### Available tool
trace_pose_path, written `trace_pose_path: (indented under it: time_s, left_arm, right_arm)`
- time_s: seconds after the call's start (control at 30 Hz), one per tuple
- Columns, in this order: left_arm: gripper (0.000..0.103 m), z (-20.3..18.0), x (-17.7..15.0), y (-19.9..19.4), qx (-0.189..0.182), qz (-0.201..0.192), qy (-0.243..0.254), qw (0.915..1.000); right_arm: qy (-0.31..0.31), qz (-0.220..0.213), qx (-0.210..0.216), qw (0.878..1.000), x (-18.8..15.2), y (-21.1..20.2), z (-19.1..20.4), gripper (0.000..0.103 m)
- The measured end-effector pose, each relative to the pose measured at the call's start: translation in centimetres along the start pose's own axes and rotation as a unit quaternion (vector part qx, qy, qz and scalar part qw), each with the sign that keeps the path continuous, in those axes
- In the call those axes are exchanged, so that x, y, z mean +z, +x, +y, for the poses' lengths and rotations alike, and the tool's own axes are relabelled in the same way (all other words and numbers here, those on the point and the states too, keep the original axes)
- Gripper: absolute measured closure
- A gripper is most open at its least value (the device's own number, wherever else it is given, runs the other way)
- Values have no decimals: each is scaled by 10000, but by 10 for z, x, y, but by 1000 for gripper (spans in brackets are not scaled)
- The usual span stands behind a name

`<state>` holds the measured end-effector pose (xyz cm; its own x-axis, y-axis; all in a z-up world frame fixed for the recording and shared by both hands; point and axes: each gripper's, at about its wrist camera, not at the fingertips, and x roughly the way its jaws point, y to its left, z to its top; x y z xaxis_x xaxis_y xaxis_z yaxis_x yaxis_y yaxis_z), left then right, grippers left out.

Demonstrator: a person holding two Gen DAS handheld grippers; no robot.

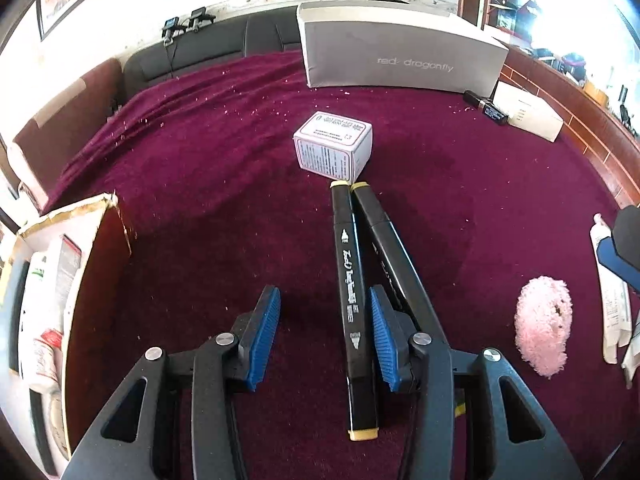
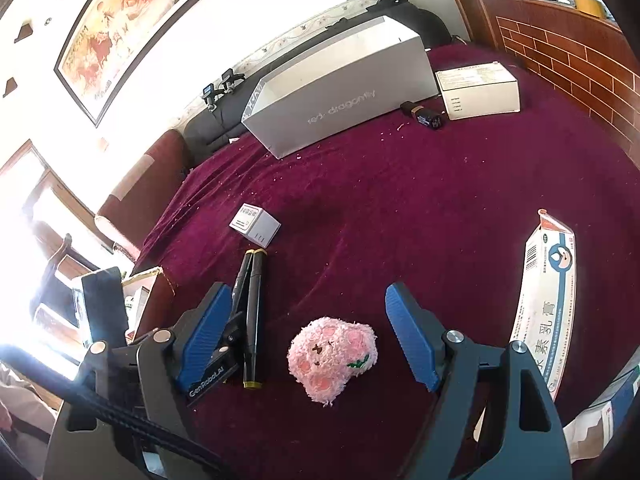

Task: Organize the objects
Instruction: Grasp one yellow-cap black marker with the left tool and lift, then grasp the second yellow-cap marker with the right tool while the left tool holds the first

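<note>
- Your workspace is a dark red cloth (image 1: 480,200) covering the whole surface, speckled with pale crumbs.
- The long grey box (image 1: 400,56) stands open-topped at the far side; from the right wrist view it (image 2: 340,84) lies angled, with a white carton (image 2: 480,88) just to its right and a small dark item (image 2: 424,114) between them.
- A brown open box (image 1: 68,312) sits at your near left, with packets inside.
- A tall blue-and-white package (image 2: 548,304) lies at your right, well apart from the markers.
- Your left gripper (image 1: 324,336) is spread wide and grips nothing; one black marker (image 1: 352,304) lies between its blue pads, close against the right pad (image 1: 382,340), while the second marker (image 1: 396,256) runs beside it, passing under that finger.
- Your right gripper (image 2: 320,340) is also wide open and empty-handed, with the pink plush toy (image 2: 332,356) lying on the cloth between its fingers, touching neither.
- The two markers (image 2: 250,316) lie side by side, far ends nearly touching the small white box (image 1: 332,146).
- That small white box (image 2: 256,222) sits mid-cloth, apart from the grey box.
</note>
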<state>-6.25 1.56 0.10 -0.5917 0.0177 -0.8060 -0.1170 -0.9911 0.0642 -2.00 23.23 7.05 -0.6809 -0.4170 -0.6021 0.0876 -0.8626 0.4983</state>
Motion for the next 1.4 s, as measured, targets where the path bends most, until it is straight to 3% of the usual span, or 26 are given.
trace_pose_path:
  time_s: [0.17, 0.27, 0.33, 0.37, 0.4, 0.73, 0.77, 0.8, 0.83, 0.9, 1.03, 1.4]
  left_arm:
    - [56, -10, 3, 1, 315, -138, 227, 9992]
    - [46, -4, 4, 4, 275, -112, 21, 9996]
    - [32, 6, 6, 8, 191, -10, -261, 9995]
    - [30, 12, 6, 10, 127, 54, -419, 9990]
    - [29, 16, 7, 11, 3, 75, -495, 9987]
    - [25, 10, 5, 10, 9, 76, -313, 9995]
    - [27, 8, 5, 9, 58, 51, -308, 9995]
    - [42, 7, 4, 6, 120, -11, -294, 9995]
    - [70, 4, 2, 3, 136, -114, -227, 9996]
    - [90, -3, -1, -2, 44, -164, -63, 9998]
    - [90, -10, -9, -8, -116, -163, 114, 9997]
    - [90, 33, -37, -70, -323, -666, -455, 9962]
  right_arm:
    - [-5, 48, -49, 10000, -1, 3, 0, 24]
    - [26, 75, -69, 9999, -2, 4, -2, 24]
    - [36, 61, -87, 9999, -2, 4, -3, 24]
    - [43, 60, -87, 9999, -2, 4, -3, 24]
    - [46, 61, -93, 9999, -2, 4, -3, 24]
    - [23, 168, -185, 9997, -6, 12, -4, 24]
    - [23, 173, -193, 9997, -6, 12, -4, 24]
    - [27, 174, -201, 9996, -7, 12, -4, 24]
    - [25, 180, -213, 9996, -7, 12, -4, 24]
    - [21, 185, -225, 9996, -7, 13, -4, 24]
    - [-46, 185, -271, 9995, -7, 14, -2, 24]
    - [-403, 11, -543, 9977, -10, 15, 8, 24]
